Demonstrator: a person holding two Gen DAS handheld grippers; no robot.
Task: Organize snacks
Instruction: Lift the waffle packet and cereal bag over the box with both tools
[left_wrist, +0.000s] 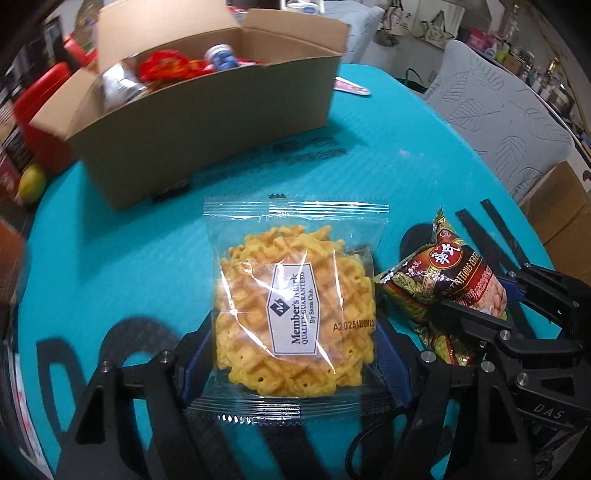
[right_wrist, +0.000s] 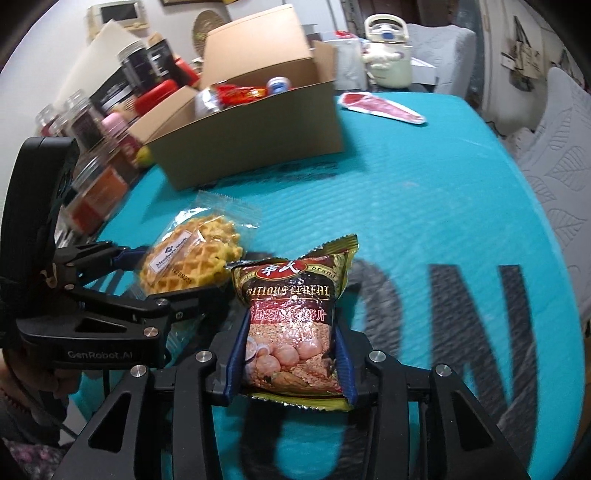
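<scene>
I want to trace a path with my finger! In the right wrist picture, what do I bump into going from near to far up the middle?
Cereal packet held in the right gripper → bare turquoise table mat → open cardboard box of snacks → cream appliance at the back.

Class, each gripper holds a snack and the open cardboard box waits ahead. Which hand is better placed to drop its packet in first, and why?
Probably the left. The left gripper, holding the waffle packet, faces the cardboard box nearly head-on; the right gripper with the cereal packet sits further aside.
</scene>
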